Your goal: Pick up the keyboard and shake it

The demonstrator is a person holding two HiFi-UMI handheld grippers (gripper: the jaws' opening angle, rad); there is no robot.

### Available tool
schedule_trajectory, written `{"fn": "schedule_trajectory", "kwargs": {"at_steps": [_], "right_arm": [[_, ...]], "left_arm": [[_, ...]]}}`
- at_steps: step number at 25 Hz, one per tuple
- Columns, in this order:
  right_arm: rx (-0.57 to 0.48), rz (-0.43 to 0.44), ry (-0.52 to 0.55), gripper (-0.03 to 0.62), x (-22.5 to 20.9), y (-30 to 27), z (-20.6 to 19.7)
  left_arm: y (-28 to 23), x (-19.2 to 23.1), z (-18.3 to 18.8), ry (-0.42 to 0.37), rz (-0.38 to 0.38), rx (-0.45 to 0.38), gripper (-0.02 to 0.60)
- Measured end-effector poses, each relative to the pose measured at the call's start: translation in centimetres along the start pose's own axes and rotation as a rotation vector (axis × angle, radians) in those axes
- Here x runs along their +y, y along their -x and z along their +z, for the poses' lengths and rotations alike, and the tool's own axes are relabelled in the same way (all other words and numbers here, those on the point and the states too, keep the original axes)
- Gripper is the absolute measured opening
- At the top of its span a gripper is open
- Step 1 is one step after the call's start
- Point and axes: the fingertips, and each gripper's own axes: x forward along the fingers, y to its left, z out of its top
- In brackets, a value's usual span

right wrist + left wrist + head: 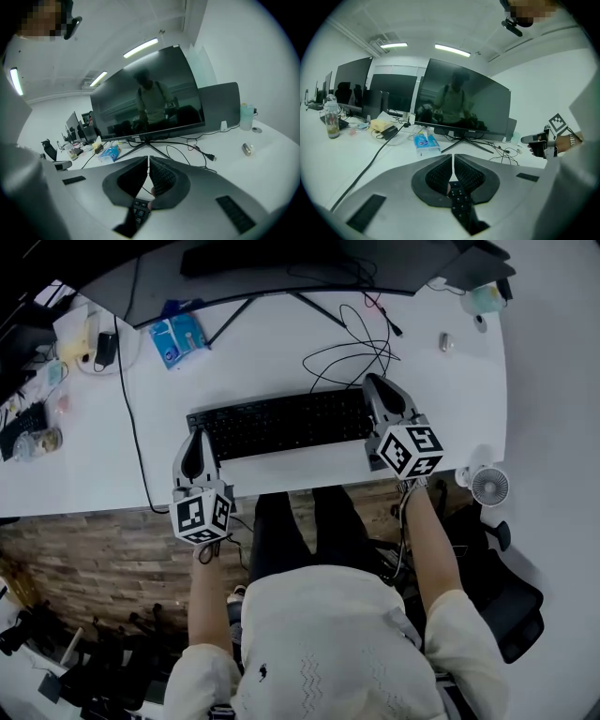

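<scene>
The black keyboard (281,425) stretches across the front of the white desk (281,334), and whether it touches the desk I cannot tell. My left gripper (198,439) is at its left end, jaws closed on the edge. In the left gripper view the left gripper (453,160) has its pads almost together, with the keyboard's keys (459,202) showing between their lower parts. My right gripper (377,390) clamps the right end. The right gripper view shows the right gripper (148,161) with its pads pinched on the keyboard (137,209). Each gripper view catches the other gripper at the far end.
A wide dark monitor (150,101) on a splayed stand sits behind the keyboard. Loose black cables (352,352) lie at its right. A blue packet (178,338) lies at the back left, and a small white fan (489,486) stands at the desk's right front corner.
</scene>
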Motion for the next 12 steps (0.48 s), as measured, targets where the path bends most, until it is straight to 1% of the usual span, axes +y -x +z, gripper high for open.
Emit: {"fn": "schedule_trajectory", "kwargs": {"at_steps": [3, 7, 10, 11, 12], "right_arm": [[0.027, -0.011, -0.02, 0.015, -1.4, -1.2, -1.2], [0.072, -0.047, -0.058, 0.026, -3.6, -2.1, -3.6], [0.086, -0.055, -0.082, 0.046, -4.4, -2.2, -4.6], [0.09, -0.054, -0.085, 0.066, -4.6, -2.2, -4.9], [0.094, -0.052, -0.09, 0.095, -4.7, -2.1, -5.2]], "left_arm": [[-0.4, 0.9, -0.9, -0.005, 0.006, 0.021, 0.021], [-0.6, 2.0, -2.8, -0.003, 0.012, 0.068, 0.021], [-0.6, 2.8, -3.7, 0.001, 0.02, 0.09, 0.025], [-0.6, 3.0, -4.0, 0.007, 0.023, 0.093, 0.036], [-0.6, 3.2, -4.2, 0.015, 0.024, 0.096, 0.1]]}}
